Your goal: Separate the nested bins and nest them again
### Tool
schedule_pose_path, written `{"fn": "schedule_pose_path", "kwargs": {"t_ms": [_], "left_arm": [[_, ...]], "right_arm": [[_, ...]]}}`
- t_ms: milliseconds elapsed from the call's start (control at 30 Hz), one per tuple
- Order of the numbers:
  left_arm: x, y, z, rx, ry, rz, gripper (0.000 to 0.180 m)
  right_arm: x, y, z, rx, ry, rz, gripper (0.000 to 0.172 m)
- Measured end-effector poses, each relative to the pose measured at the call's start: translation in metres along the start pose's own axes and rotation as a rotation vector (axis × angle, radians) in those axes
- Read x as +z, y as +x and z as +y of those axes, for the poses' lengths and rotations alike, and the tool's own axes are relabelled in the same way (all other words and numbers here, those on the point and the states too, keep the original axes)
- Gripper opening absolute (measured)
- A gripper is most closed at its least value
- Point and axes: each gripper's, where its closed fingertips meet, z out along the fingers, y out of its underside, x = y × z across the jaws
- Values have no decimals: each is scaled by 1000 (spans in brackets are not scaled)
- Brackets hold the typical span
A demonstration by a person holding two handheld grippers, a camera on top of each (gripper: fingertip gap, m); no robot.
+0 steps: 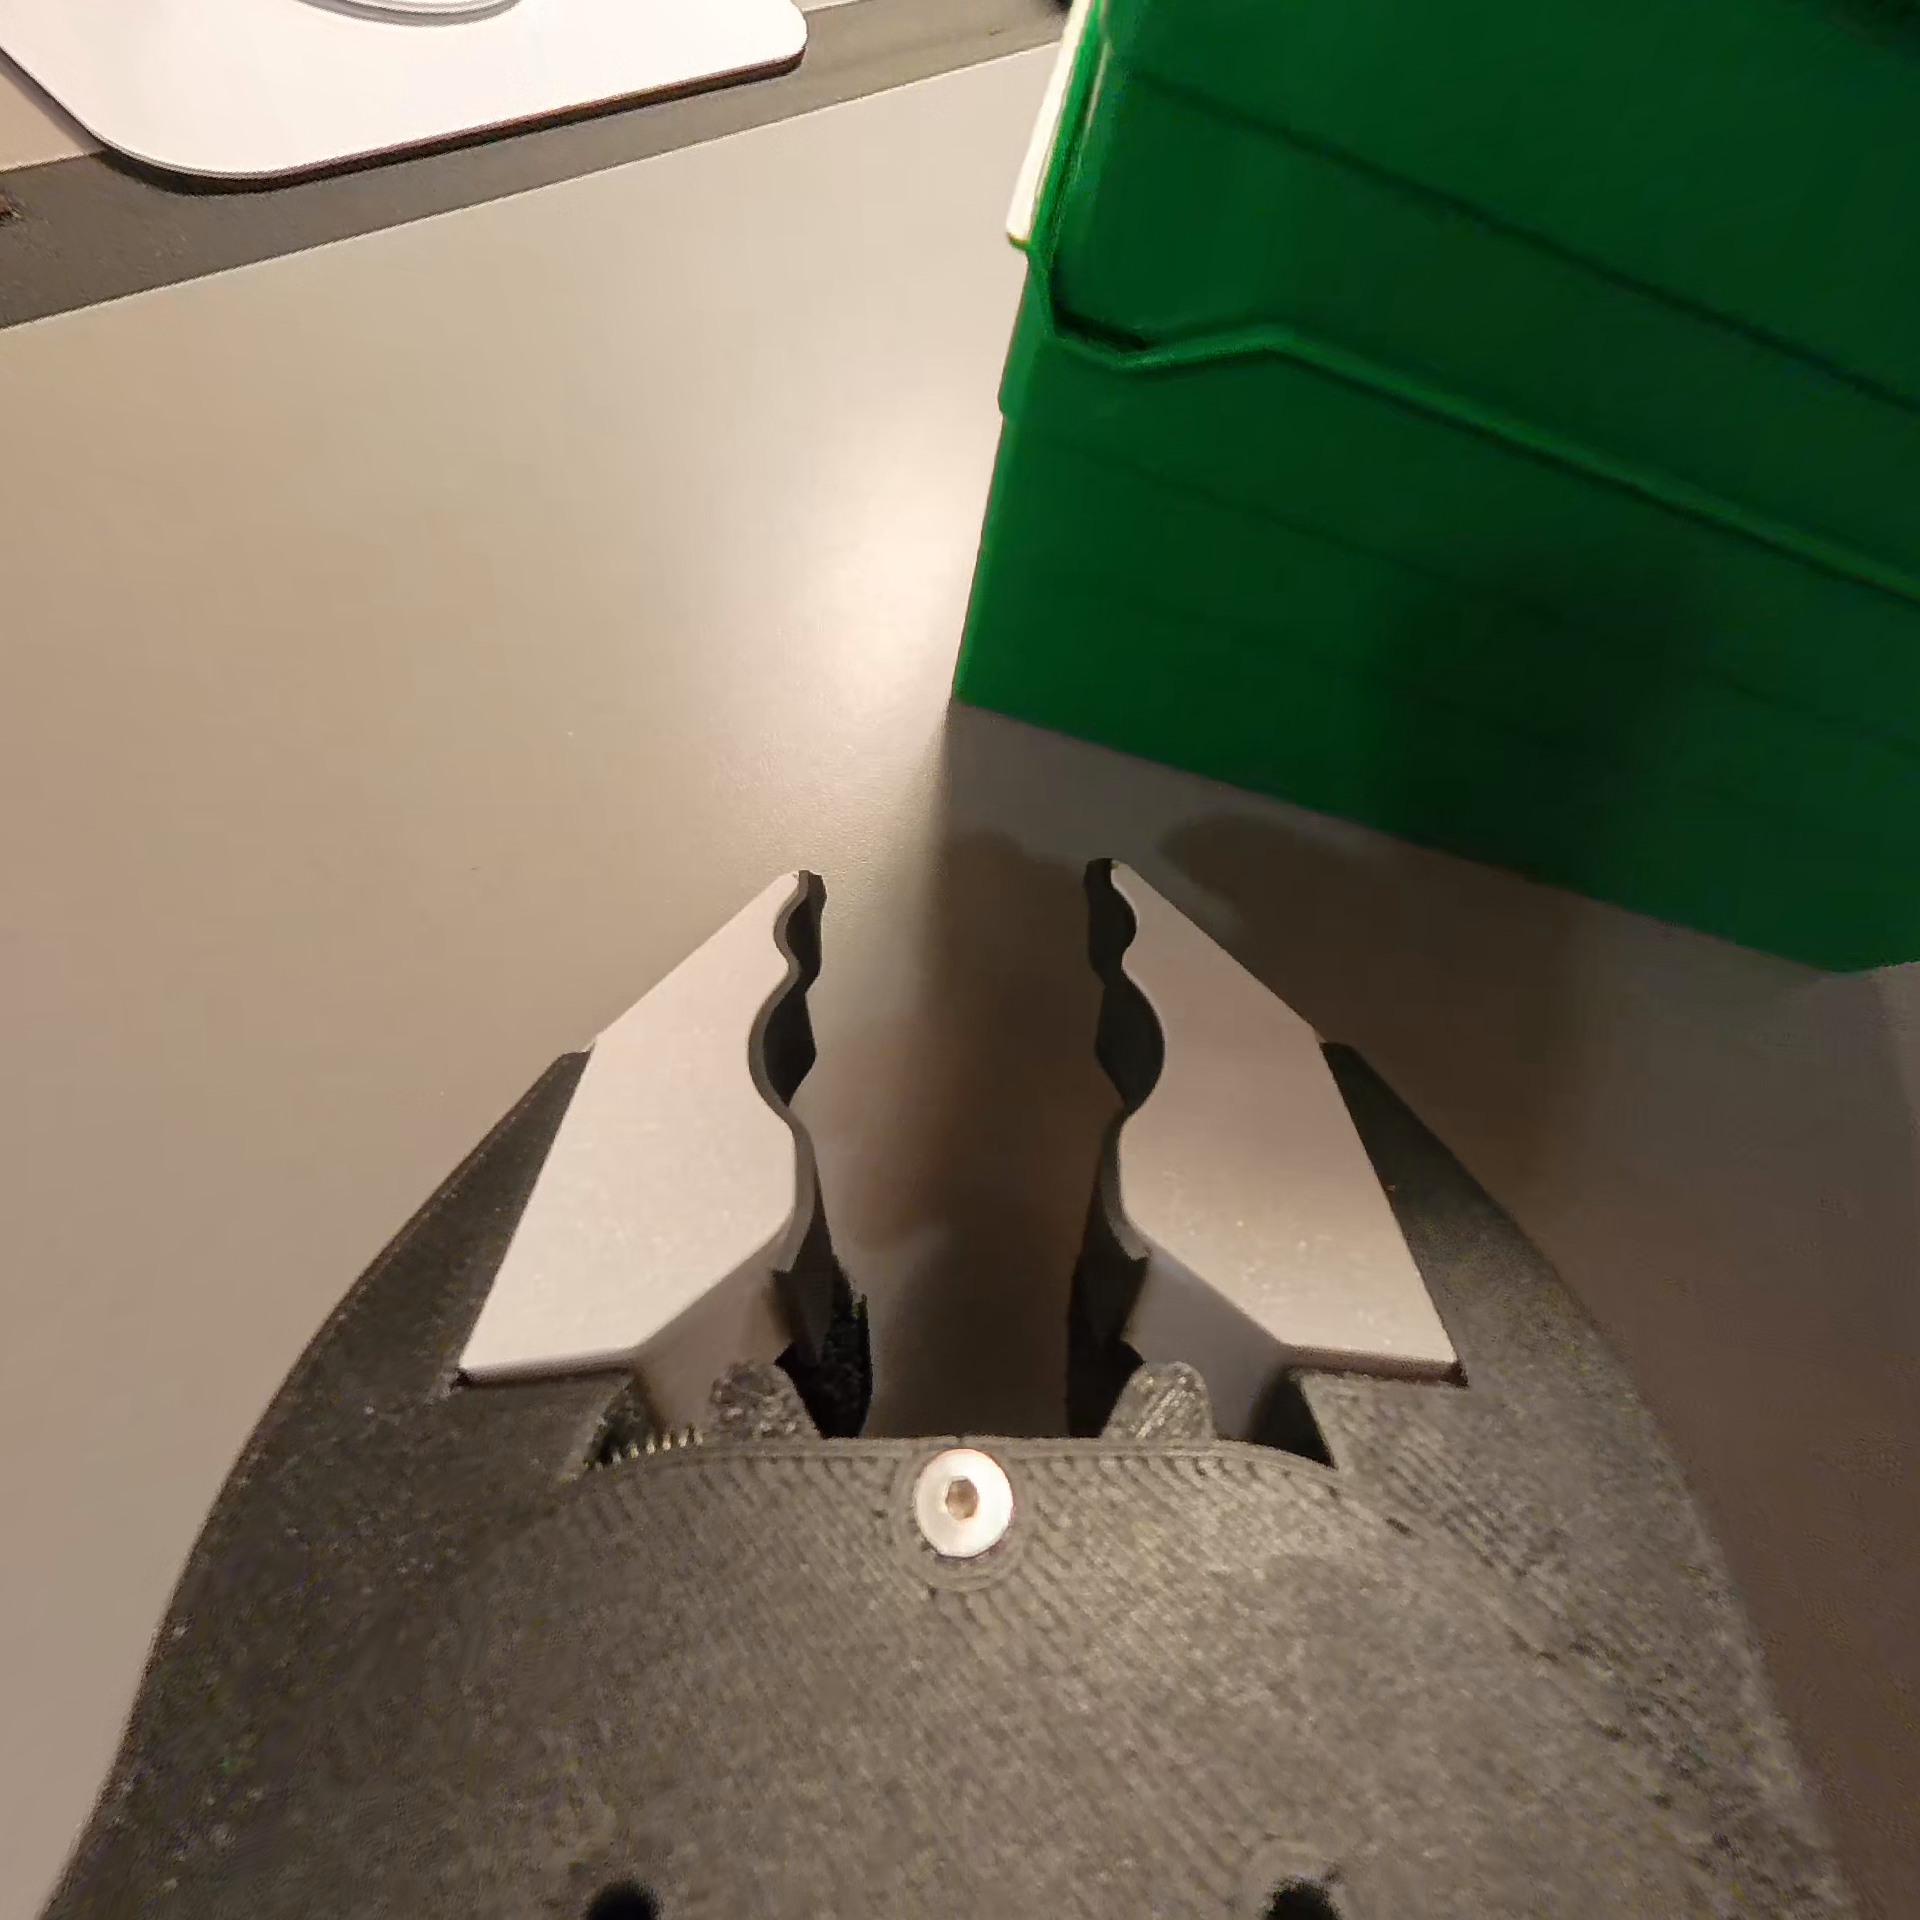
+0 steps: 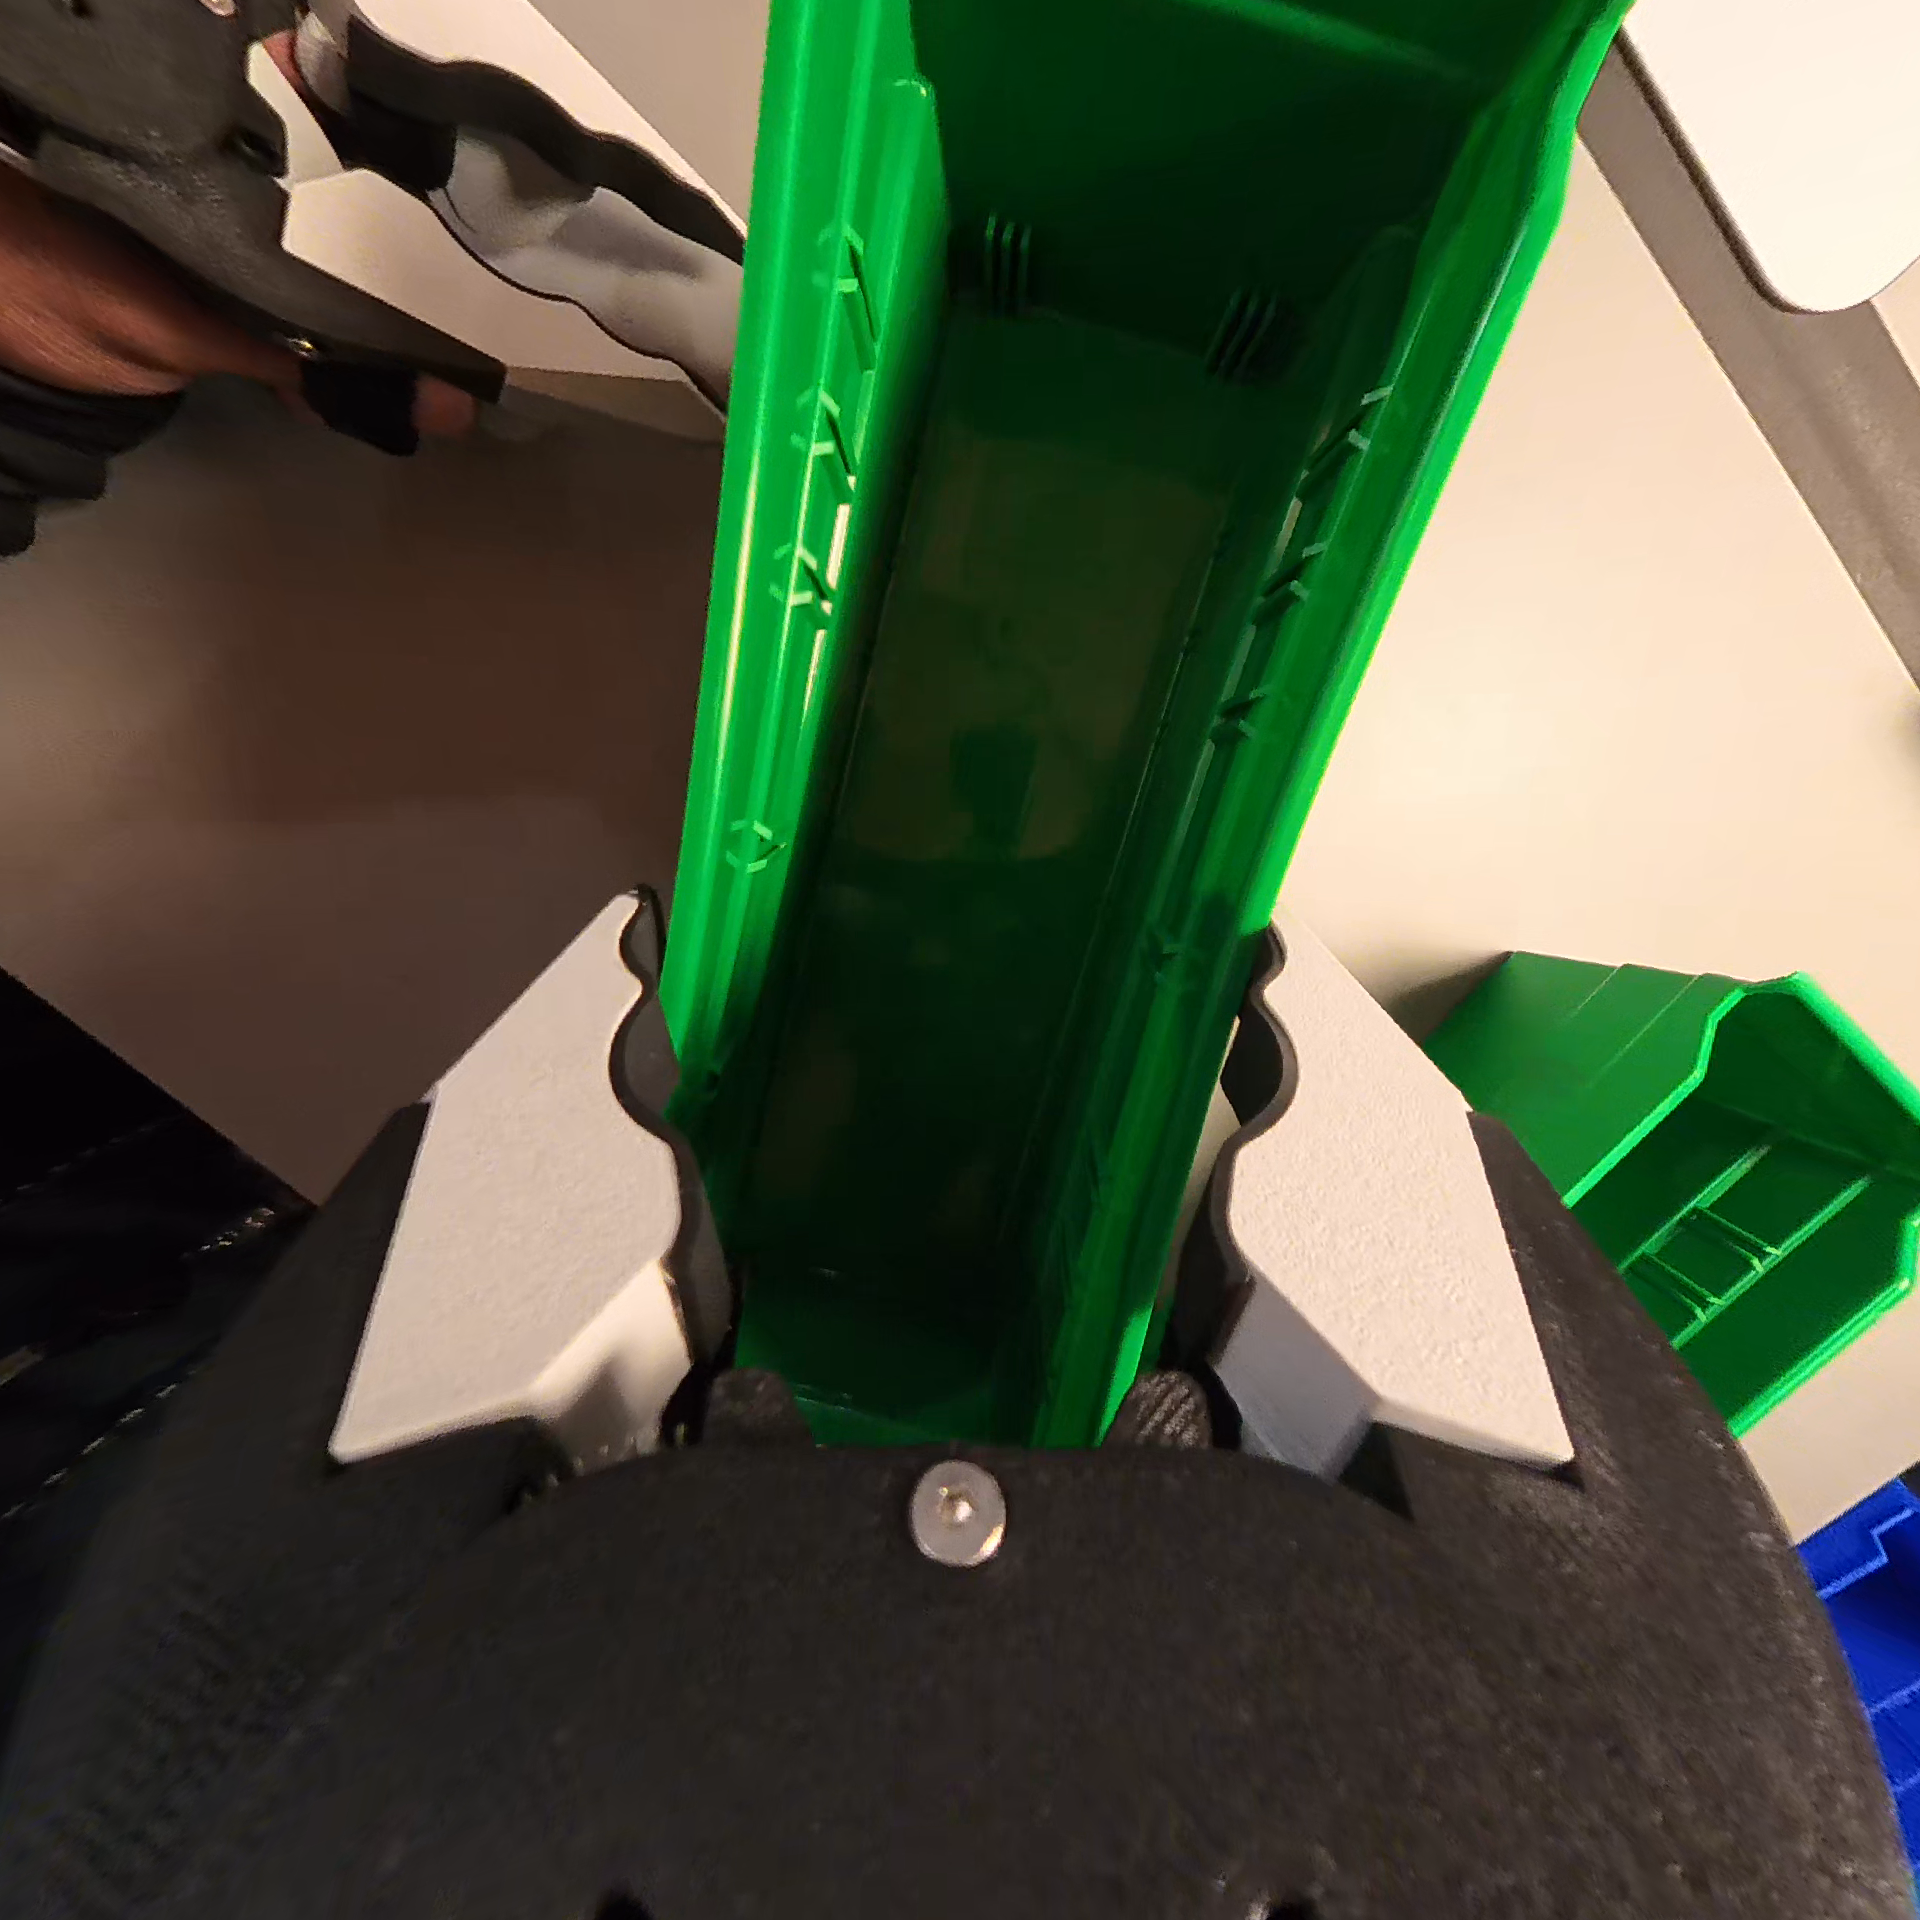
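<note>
**Right gripper clamped across a green bin, left gripper idle beside the stack**

Nearest in the right wrist view, the right gripper (image 2: 951,1039) has its fingers spread wide and pressed against both outer sides of a long green bin (image 2: 1049,727), which runs away from the camera with its open inside facing up. To the right a second green bin (image 2: 1704,1164) sits apart on the table (image 2: 312,675), with a blue bin (image 2: 1870,1590) at the frame's edge. Farther off at upper left a hand (image 2: 94,312) holds the left gripper (image 1: 954,883). Its fingers stand apart over bare table, with nothing between them, close to nested green bins (image 1: 1507,520). Beyond lies a white board (image 1: 416,73).
</note>
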Motion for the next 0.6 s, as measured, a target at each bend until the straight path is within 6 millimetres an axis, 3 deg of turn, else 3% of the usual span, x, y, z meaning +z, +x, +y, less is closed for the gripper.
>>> {"fn": "schedule_pose_path", "kwargs": {"t_ms": [167, 600], "left_arm": [[0, 1, 0, 4, -4, 0, 51], [1, 1, 1, 6, -6, 0, 51]], "right_arm": [[-7, 1, 1, 25, 29, -31, 111], [-48, 5, -6, 43, 118, -40, 111]]}}
